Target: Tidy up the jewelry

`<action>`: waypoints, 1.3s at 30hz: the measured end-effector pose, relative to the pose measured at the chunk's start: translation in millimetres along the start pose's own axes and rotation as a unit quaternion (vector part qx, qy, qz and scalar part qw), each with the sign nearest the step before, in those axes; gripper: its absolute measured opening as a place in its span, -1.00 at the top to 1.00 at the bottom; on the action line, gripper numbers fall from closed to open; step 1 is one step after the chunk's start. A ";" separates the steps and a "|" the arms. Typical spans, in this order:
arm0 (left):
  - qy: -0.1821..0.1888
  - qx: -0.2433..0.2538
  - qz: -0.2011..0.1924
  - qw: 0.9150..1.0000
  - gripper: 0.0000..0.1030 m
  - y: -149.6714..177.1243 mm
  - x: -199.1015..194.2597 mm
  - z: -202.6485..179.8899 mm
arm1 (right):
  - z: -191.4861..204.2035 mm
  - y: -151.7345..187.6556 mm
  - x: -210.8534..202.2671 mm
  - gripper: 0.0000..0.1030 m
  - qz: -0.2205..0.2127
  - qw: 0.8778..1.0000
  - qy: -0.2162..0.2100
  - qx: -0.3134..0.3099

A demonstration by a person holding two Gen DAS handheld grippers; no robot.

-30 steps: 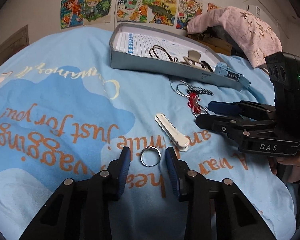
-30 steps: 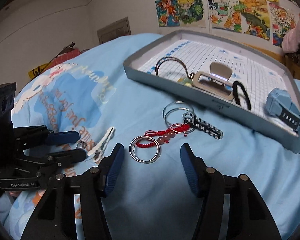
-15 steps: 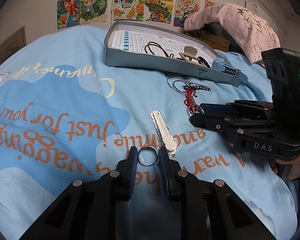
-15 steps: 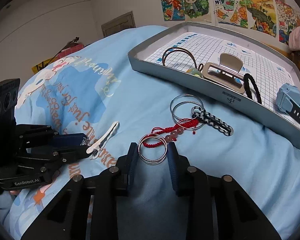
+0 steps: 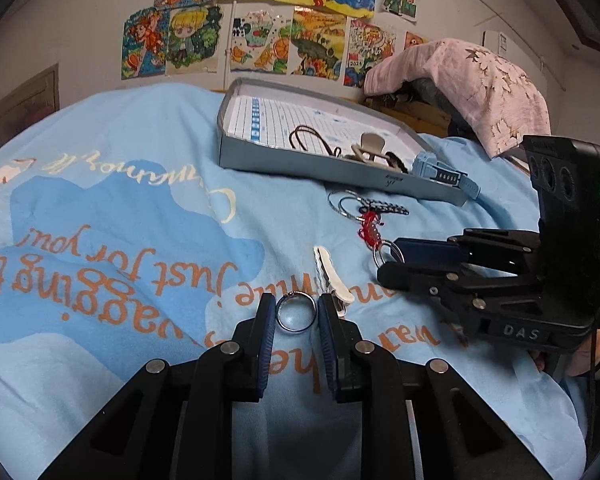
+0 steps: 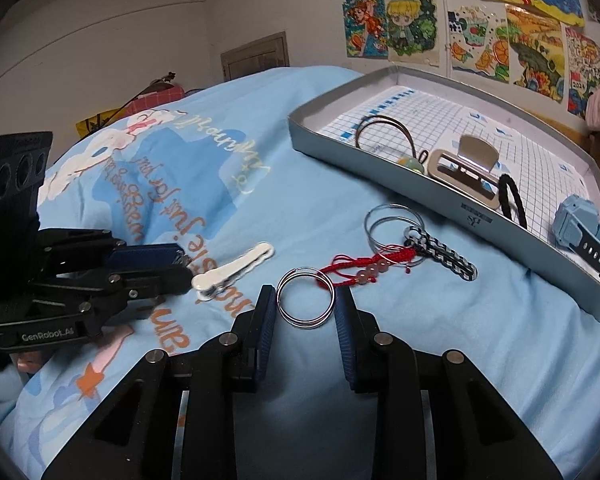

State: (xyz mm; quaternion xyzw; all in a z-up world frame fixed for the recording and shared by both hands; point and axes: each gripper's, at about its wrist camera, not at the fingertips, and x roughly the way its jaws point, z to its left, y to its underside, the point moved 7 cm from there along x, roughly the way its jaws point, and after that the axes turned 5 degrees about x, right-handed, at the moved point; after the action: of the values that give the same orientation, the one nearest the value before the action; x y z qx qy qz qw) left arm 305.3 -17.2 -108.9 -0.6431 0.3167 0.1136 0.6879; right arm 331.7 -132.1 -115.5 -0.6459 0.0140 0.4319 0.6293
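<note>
I am working over the light blue printed bedspread [image 5: 148, 168], and the shallow grey cardboard tray [image 6: 440, 204] is lying ahead of both tools, up and to the right, nearer my right one. My right tool [image 6: 305, 305] is pinching a pair of thin silver hoops [image 6: 306, 303] lying flat between its pads. My left tool [image 5: 296, 314] is pinching the small silver ring [image 5: 296, 313] likewise.

Both hand-held grippers' jaws narrower than before: left [image 5: 296, 312] around small ring [image 5: 295, 314], right [image 6: 305, 304] around hoop pair [image 6: 306, 303].
</note>
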 end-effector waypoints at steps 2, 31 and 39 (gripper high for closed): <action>-0.006 0.005 -0.010 1.000 0.60 -2.4 -4.3 -1.4 | 3.8 -0.9 -5.4 0.49 -0.005 1.000 -0.005 -0.006; 0.034 0.024 0.038 0.998 0.64 9.4 -0.2 -17.8 | -14.1 -1.8 -21.3 0.49 -0.017 0.999 0.012 0.037; 0.041 0.048 0.059 0.996 0.16 14.4 10.3 -27.6 | -21.7 2.9 -17.0 0.49 -0.009 0.998 0.013 0.058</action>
State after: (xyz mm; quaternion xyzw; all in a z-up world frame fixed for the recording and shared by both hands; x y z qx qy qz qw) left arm 297.2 -44.1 -125.8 -0.5936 0.3874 0.1123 0.6964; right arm 331.1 -159.5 -111.7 -0.6139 0.0414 0.4166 0.6692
